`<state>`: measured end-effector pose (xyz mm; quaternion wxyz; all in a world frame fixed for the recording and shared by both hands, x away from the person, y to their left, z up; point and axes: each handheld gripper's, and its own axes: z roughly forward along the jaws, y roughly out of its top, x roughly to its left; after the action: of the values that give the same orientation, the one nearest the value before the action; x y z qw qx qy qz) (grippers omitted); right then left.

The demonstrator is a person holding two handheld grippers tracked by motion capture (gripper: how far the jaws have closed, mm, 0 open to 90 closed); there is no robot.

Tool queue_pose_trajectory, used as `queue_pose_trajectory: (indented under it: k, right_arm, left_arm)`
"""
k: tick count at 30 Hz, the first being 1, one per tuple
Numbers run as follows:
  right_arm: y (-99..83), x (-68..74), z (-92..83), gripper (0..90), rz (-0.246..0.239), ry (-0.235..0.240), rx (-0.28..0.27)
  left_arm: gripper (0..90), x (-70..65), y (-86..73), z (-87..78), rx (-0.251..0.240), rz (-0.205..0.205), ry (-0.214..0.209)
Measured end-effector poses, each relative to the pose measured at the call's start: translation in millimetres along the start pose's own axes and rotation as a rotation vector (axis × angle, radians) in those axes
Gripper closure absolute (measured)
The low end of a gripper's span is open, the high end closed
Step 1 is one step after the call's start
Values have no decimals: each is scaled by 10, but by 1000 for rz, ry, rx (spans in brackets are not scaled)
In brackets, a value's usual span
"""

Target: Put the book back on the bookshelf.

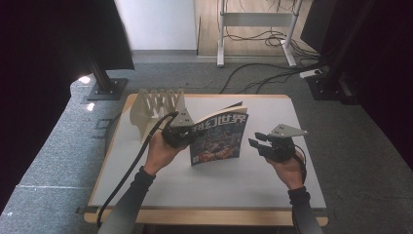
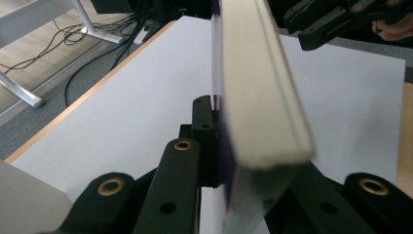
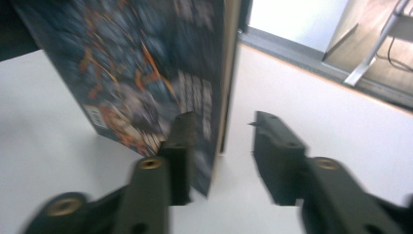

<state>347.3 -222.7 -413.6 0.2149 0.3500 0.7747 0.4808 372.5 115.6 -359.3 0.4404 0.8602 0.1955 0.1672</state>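
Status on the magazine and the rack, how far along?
Done: the magazine is off the table and upright. In hand: the left gripper clamps it near the spine edge; the right gripper sits open beside its free edge, apart from it. Left, by the look of it: moving it to the slotted rack, whose slots look unfilled.

Your left forearm enters from bottom, angled up and right, dark sleeve to wrist. Left hand (image 1: pixel 159 150) wraps left gripper (image 1: pixel 181 135); grey plate on top, cable trailing down past sleeve. Its fingers (image 2: pixel 181 165) clamped tight on held magazine (image 1: pixel 217 138), one each side. Your right forearm rises from bottom right, sleeve to wrist. Right hand (image 1: pixel 287 171) holds right gripper (image 1: pixel 256 139) pointed left, level, grey plate uppermost. Its fingers (image 3: pixel 272 146) stand parted, gripping nothing, clear of left gripper.
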Motion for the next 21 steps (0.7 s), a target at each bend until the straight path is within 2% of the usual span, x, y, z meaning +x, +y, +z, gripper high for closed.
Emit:
queue_pose_trajectory:
  k: [4, 8, 12, 16, 20, 21]
  right_arm:
    - [-181, -127, -7, 405, 46, -36, 9]
    - [-363, -218, 21, 304, 80, -71, 38]
    - [-520, -244, 82, 211, 85, -111, 75]
    - [-703, -245, 207, 138, 98, -123, 137]
    - [-841, -223, 327, 115, 105, -135, 194]
    - [-881, -217, 361, 73, 108, -136, 216]
  left_arm:
    - [823, 43, -39, -67, 0, -30, -2]
    - [824, 100, -66, -158, 0, -63, -5]
    - [824, 128, -76, -258, 6, -74, 7]
    - [824, 166, -99, -357, 11, -100, 13]
    - [825, 173, -117, -457, 13, -102, 27]
    - [825, 173, -122, -484, 15, -100, 33]
